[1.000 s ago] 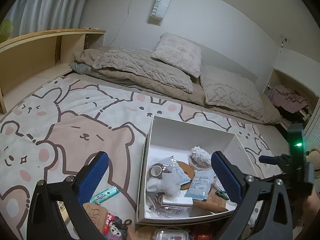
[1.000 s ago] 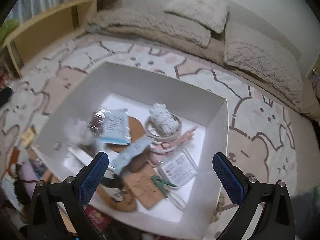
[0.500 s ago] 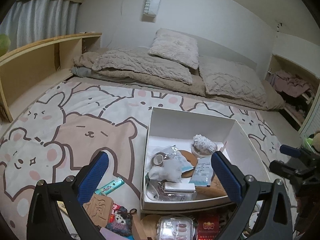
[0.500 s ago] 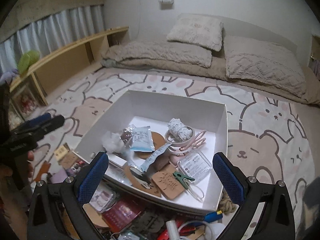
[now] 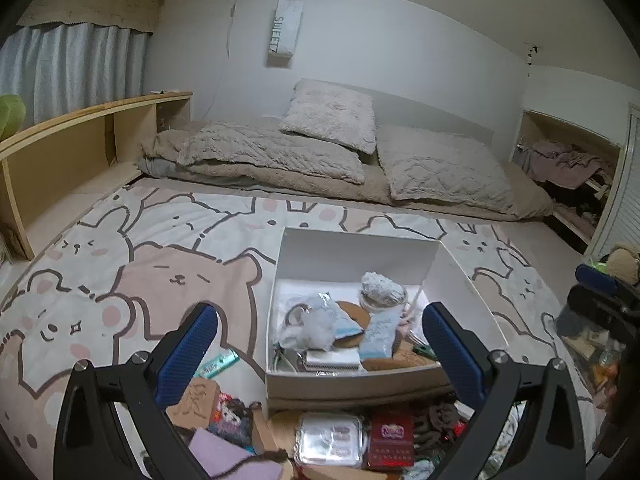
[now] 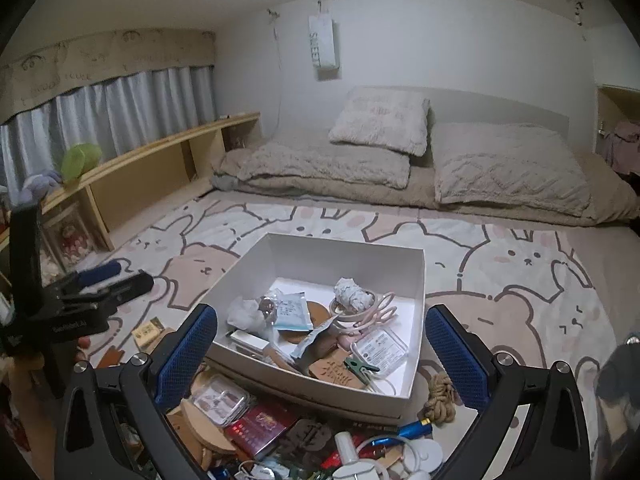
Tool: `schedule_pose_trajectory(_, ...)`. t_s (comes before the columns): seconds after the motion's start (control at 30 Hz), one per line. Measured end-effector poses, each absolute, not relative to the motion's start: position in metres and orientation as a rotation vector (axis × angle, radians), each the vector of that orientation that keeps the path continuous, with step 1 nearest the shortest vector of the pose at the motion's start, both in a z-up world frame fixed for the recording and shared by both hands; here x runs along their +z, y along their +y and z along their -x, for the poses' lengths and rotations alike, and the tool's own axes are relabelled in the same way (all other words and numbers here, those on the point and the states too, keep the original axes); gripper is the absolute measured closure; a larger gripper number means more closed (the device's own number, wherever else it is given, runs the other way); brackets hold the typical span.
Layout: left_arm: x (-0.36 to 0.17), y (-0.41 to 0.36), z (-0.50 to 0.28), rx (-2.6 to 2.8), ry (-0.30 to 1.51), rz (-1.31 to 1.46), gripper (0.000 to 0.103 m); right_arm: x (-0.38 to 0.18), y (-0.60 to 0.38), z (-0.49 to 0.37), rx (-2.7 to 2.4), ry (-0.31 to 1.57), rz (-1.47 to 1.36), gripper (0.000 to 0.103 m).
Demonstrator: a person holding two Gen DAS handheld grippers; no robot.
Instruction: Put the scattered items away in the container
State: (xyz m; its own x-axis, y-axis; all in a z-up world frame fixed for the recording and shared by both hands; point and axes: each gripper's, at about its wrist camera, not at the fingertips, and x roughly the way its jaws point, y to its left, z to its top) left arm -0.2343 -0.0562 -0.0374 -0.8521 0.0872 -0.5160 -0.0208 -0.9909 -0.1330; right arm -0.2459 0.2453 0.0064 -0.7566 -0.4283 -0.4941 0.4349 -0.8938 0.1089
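Both grippers hang above the near edge of the clutter with nothing in them: the left gripper point(image 5: 316, 336) has its blue-padded fingers spread wide, and the right gripper point(image 6: 320, 338) is spread just as wide, each framing the white cardboard box point(image 6: 416, 280) that sits on the cartoon-animal rug point(image 5: 120, 264). The box is placed in the middle of the rug, within reach of both hands, which looks sensible, since the loose things lie heaped just in front of its near wall. It already holds a good share: a pink claw hair clip point(image 6: 370, 316), a green clothespin point(image 6: 360, 366), a clear plastic case point(image 6: 380, 350) and a blue sachet point(image 5: 378, 338). Outside it I can see a red packet point(image 6: 260, 426), a coil of rope point(image 6: 440, 398) by the box's near right corner, and a teal tube point(image 5: 218, 362) to its left. My guess is each hand is held high and back to survey what to take next.
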Motion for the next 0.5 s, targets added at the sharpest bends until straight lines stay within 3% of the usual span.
schedule_pose_trajectory(0.5, -0.053, -0.042, 0.204, 2.982, -0.135, 0.829, 0.000, -0.012, 0.256, 0.190, -2.648, 0.016, -0.652, 0.000)
